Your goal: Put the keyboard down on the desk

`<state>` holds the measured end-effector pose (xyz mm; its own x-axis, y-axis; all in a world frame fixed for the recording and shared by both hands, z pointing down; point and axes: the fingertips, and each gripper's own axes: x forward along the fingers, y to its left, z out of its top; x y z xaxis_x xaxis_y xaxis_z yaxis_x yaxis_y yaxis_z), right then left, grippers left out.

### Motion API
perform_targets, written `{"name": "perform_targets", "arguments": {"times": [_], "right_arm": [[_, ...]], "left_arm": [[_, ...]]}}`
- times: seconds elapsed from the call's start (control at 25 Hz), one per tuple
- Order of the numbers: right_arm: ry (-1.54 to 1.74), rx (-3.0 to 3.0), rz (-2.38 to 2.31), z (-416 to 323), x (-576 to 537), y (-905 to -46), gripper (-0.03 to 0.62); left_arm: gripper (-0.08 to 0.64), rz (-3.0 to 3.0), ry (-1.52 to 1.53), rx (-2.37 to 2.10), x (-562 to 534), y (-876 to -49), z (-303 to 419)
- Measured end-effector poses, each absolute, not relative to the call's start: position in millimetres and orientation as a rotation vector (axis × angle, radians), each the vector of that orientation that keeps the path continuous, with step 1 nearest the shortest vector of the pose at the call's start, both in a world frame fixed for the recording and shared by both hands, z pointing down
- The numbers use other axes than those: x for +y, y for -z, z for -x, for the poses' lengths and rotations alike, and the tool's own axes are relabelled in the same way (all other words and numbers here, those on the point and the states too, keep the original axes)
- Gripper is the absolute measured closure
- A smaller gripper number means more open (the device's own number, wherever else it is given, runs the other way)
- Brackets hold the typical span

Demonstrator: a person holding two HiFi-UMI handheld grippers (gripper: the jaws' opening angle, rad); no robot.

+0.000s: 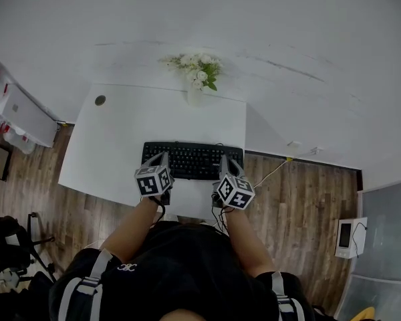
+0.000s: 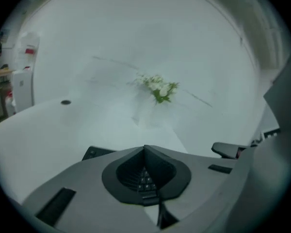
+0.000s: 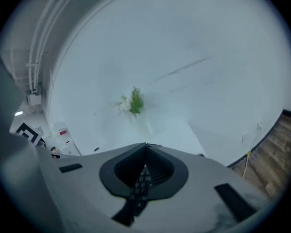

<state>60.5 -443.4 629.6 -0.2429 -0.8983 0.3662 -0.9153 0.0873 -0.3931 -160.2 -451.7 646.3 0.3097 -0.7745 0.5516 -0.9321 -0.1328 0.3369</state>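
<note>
Keyboard [image 1: 194, 160] flat on the white desk [image 1: 113, 146], near its front edge; left gripper [image 1: 164, 156] and right gripper [image 1: 223, 159] over its two ends, jaws closed tip to tip; flower vase [image 1: 199, 79] behind it, by the wall; cable hole [image 1: 100, 100] at the far left corner.

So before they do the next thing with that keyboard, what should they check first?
1. Left tongs closed: ok, the jaws are together.
2. Right tongs closed: ok, the jaws are together.
3. Tongs really pinching the keyboard: cannot tell; its keys show just beyond the tips in both gripper views.
4. One pair of tongs at each end of the keyboard: ok.
5. Keyboard over the desk, not past its edge: ok.
6. Flowers out of the way: ok, they stand at the far edge, apart from the keyboard.
</note>
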Motion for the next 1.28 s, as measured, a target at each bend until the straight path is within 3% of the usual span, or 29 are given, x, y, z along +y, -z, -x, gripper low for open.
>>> {"name": "perform_targets", "arguments": {"times": [0.24, 0.44, 0.64, 1.28], "right_arm": [[-0.242, -2.469, -2.012, -58, -453, -510, 0.589], [-0.014, -2.500, -2.033, -52, -444, -452, 0.589], [0.003, -2.533, -2.036, -49, -435, -432, 0.590], [-0.045, -2.544, -1.990, -46, -437, -452, 0.589]], "left_arm": [[0.558, -2.358, -0.232, -1.570, -459, -560, 131], [0.560, -2.534, -0.104, -1.622, -459, -482, 120], [0.560, -2.605, -0.030, -1.643, -449, -447, 115], [0.560, -2.548, -0.046, -1.589, -449, -464, 108]]}}
